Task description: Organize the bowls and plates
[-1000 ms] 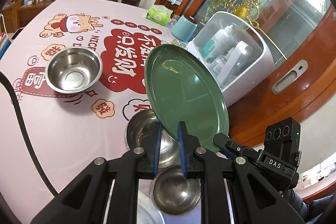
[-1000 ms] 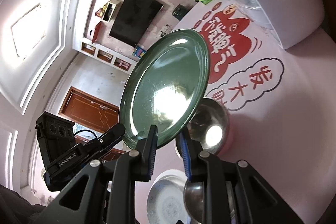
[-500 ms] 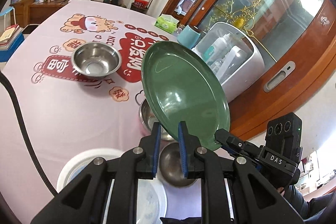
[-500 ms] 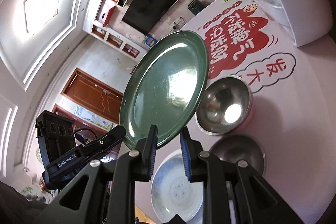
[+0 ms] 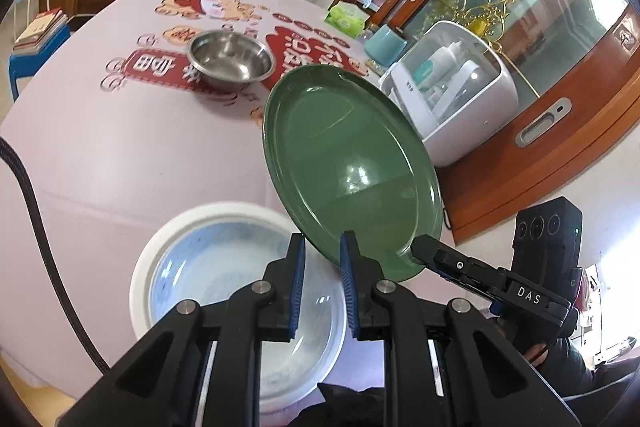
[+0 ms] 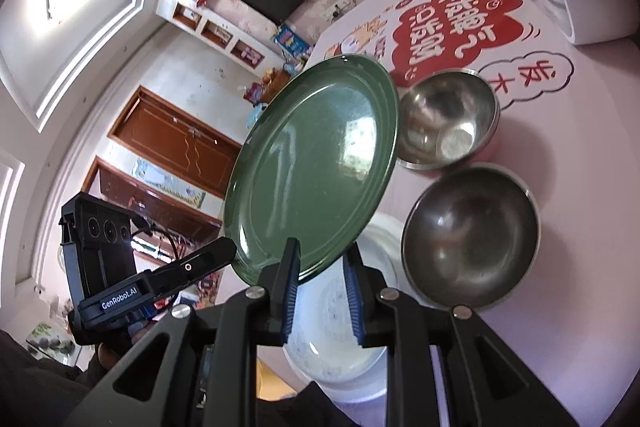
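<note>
Plate point(image 5: 352, 163) between the left gripper point(image 5: 322, 247) fingers: dark green, plain, glossy. Finger pads point(image 5: 298, 283): blue, ribbed, on black bodies. White plate point(image 5: 240, 267) beneath the fingers: white rim, pale blue mottled centre. Steel bowl point(image 5: 231, 61) beyond the fingertips: bare silver. Tablecloth point(image 5: 120, 147): pale pink, red cloud panels with white characters, cartoon figures. Two bowls point(image 6: 470, 235) right of the right gripper point(image 6: 320, 255) fingers: silver-grey.
</note>
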